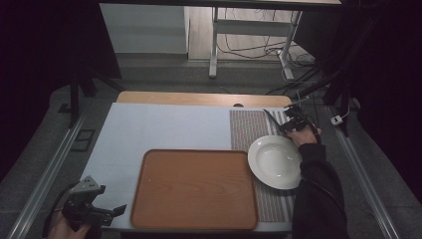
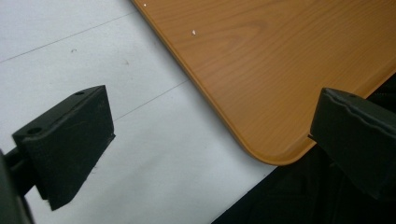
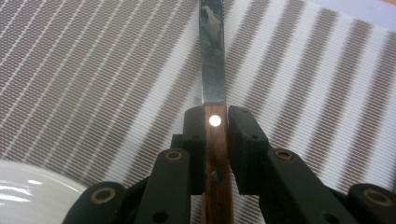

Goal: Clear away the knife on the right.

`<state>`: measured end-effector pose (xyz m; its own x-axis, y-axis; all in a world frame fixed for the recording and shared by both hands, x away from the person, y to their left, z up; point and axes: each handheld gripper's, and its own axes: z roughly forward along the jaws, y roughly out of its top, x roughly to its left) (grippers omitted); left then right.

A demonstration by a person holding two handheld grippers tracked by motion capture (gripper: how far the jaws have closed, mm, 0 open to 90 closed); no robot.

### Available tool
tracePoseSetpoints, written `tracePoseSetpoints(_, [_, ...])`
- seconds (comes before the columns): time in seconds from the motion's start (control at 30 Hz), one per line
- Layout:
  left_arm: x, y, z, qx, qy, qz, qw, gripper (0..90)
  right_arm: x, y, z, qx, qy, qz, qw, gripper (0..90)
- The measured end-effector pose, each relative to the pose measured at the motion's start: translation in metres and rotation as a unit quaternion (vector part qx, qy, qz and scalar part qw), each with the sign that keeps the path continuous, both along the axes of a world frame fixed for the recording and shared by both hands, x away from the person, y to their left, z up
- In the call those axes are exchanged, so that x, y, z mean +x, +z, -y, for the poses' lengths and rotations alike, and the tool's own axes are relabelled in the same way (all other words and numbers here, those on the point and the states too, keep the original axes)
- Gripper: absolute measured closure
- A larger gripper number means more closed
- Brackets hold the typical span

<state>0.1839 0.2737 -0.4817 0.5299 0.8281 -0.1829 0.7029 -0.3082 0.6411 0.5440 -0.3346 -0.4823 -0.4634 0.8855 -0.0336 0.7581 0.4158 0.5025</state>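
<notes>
A knife (image 3: pixel 214 126) with a riveted wooden handle and a steel blade is clamped between the jaws of my right gripper (image 3: pixel 215 119), its blade pointing away over the striped placemat (image 3: pixel 93 70). From above, that right gripper (image 1: pixel 287 125) sits just behind the white plate (image 1: pixel 275 162), and the knife blade (image 1: pixel 271 118) slants up-left over the placemat (image 1: pixel 249 130). My left gripper (image 1: pixel 118 211) rests at the table's near left corner with its jaws wide apart and nothing between them. Its fingers (image 2: pixel 70 140) frame the rounded corner of the wooden tray (image 2: pixel 280 70).
The wooden tray (image 1: pixel 195 189) lies in the middle of a pale table cover (image 1: pixel 149 127), left of the plate. Beyond the table stand a desk frame (image 1: pixel 214 45) and floor cables (image 1: pixel 263 50). A dark sleeve (image 1: pixel 318 194) runs along the table's right side.
</notes>
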Motion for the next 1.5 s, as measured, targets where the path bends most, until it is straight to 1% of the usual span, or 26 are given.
tracePoseSetpoints(0.17, [0.0, 0.0, 0.0, -0.001, 0.002, 0.001, 1.0, 0.0, -0.004, 0.006, 0.015, 0.005, -0.01, 0.01, 0.9999, 78.3])
tracePoseSetpoints(0.33, [0.0, 0.0, 0.0, 0.0, 0.001, 0.001, 1.0, 0.0, -0.011, 0.015, 0.023, 0.015, -0.024, 0.016, 0.9995, 78.3])
tracePoseSetpoints(0.4, [0.0, 0.0, 0.0, -0.001, 0.0, 0.001, 1.0, 0.0, -0.015, 0.018, 0.025, 0.023, -0.019, 0.024, 0.9993, 78.2])
tracePoseSetpoints(0.47, [0.0, 0.0, 0.0, -0.001, 0.0, 0.002, 1.0, 0.0, -0.019, 0.022, 0.024, 0.024, -0.012, 0.03, 0.9992, 78.2])
tracePoseSetpoints(0.57, [0.0, 0.0, 0.0, -0.001, 0.0, 0.002, 1.0, 0.0, -0.025, 0.026, 0.021, 0.026, -0.003, 0.034, 0.9991, 78.2])
tracePoseSetpoints(0.63, [0.0, 0.0, 0.0, -0.001, 0.0, 0.002, 1.0, 0.0, -0.029, 0.028, 0.018, 0.024, 0.001, 0.032, 0.9992, 78.3])
tracePoseSetpoints(0.77, [0.0, 0.0, 0.0, -0.001, 0.0, 0.002, 1.0, 0.0, -0.037, 0.031, 0.013, 0.036, 0.008, 0.033, 0.9988, 78.2])
tracePoseSetpoints(1.03, [0.0, 0.0, 0.0, 0.001, -0.001, 0.002, 1.0, 0.1, -0.055, 0.032, 0.002, 0.043, 0.042, 0.031, 0.9977, 78.2])
tracePoseSetpoints(1.1, [0.0, 0.0, 0.0, 0.002, -0.001, 0.002, 1.0, 0.1, -0.06, 0.032, 0.0, 0.042, 0.044, 0.027, 0.9978, 78.2])
tracePoseSetpoints(1.23, [0.0, 0.0, 0.0, 0.003, -0.001, 0.001, 1.0, 0.2, -0.069, 0.034, -0.006, 0.045, 0.045, 0.029, 0.9975, 78.2])
tracePoseSetpoints(1.33, [0.0, 0.0, 0.001, 0.004, -0.002, 0.001, 1.0, 0.2, -0.076, 0.034, -0.011, 0.05, 0.054, 0.031, 0.9968, 78.2])
tracePoseSetpoints(1.4, [0.0, 0.0, 0.001, 0.005, -0.001, 0.001, 1.0, 0.3, -0.081, 0.034, -0.015, 0.052, 0.069, 0.032, 0.9957, 78.2])
tracePoseSetpoints(1.5, [0.0, 0.0, 0.001, 0.007, -0.003, 0.001, 1.0, 0.5, -0.088, 0.035, -0.021, 0.052, 0.08, 0.034, 0.9949, 78.2])
